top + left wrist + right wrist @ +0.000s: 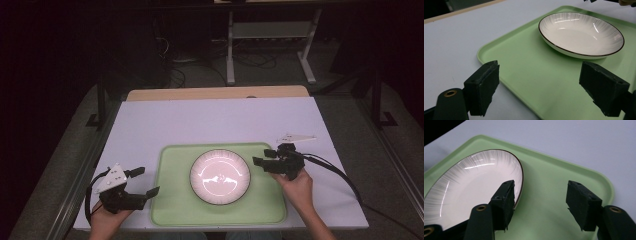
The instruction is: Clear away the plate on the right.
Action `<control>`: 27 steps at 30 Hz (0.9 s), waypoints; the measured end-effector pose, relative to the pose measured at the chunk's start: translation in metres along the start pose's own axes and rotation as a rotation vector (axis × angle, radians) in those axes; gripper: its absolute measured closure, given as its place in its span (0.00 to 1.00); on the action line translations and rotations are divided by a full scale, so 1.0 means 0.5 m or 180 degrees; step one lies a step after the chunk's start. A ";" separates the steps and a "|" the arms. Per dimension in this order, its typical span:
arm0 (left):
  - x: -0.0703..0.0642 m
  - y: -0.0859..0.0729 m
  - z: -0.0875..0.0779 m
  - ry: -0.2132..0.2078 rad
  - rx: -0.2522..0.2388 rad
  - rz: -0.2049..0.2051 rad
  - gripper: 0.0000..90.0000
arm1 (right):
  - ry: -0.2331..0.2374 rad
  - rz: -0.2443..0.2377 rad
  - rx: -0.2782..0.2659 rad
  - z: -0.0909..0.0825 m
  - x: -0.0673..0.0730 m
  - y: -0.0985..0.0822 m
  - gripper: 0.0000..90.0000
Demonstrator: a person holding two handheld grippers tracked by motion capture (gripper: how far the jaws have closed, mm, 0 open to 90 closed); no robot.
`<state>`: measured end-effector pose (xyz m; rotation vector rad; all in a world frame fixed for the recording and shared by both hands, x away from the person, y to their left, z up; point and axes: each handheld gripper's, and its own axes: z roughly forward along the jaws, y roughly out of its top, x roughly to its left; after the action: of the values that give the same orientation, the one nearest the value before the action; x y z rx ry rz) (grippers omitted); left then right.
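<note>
A: Where do the jaws of each gripper stand?

B: The right gripper [264, 157] has its jaws apart with nothing pressed between them. In the right gripper view one jaw hangs over the plate's [474, 185] dark rim and the other over bare green tray [544, 195]. The left gripper [145, 181] also has its jaws wide apart, holding nothing, at the tray's near left corner.

A: How much room is there around them?

B: The plate sits at the middle of the tray, with a band of bare green all round it. The tray lies toward the near edge of the white counter [200, 120]; open counter lies behind the tray and on both sides. The right gripper is just beside the plate's right edge, and the left gripper is well apart from the plate.

A: What does the plate look like?

B: Round, shallow, glossy white, with fine ribbed lines running inward from a thin dark rim. No writing or label can be read on it.
</note>
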<state>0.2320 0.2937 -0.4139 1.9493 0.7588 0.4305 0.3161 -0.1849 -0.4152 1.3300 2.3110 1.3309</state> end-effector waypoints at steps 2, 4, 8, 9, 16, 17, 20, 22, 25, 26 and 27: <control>0.000 0.000 0.000 -0.0002 0.0002 -0.0004 0.18 | -0.0020 -0.0036 -0.0010 -0.003 0.000 -0.001 0.42; 0.000 0.000 0.001 -0.0003 0.0002 -0.0001 0.18 | -0.0047 -0.0069 -0.0055 -0.014 -0.005 -0.006 0.41; -0.001 0.000 0.003 -0.0011 0.0013 -0.0003 0.18 | -0.0098 -0.0085 -0.0116 -0.027 -0.015 -0.013 0.38; 0.000 0.000 0.003 -0.0010 0.0014 0.0001 0.18 | -0.0125 -0.0105 -0.0122 -0.030 -0.016 -0.014 0.38; 0.000 -0.001 0.004 -0.0006 0.0020 -0.0005 0.18 | -0.0227 -0.0299 -0.0242 -0.061 -0.021 -0.018 0.35; 0.000 -0.001 0.004 -0.0006 0.0020 -0.0005 0.18 | -0.0227 -0.0299 -0.0242 -0.061 -0.021 -0.018 0.35; 0.000 -0.001 0.005 -0.0010 0.0033 -0.0006 0.18 | -0.0245 -0.0367 -0.0323 -0.082 -0.027 -0.022 0.35; 0.000 -0.001 0.006 -0.0010 0.0036 -0.0007 0.18 | -0.0259 -0.0373 -0.0372 -0.094 -0.031 -0.026 0.34; -0.001 -0.001 0.007 -0.0014 0.0033 -0.0013 0.18 | -0.0287 -0.0394 -0.0407 -0.104 -0.035 -0.029 0.34; -0.001 -0.001 0.008 -0.0014 0.0040 -0.0015 0.18 | -0.0307 -0.0415 -0.0436 -0.113 -0.039 -0.033 0.33; -0.001 -0.001 0.008 -0.0014 0.0040 -0.0015 0.18 | -0.0307 -0.0415 -0.0436 -0.113 -0.039 -0.033 0.33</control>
<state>0.2338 0.2907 -0.4164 1.9592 0.7648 0.4195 0.2880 -0.2381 -0.3997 1.1546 2.1605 1.3271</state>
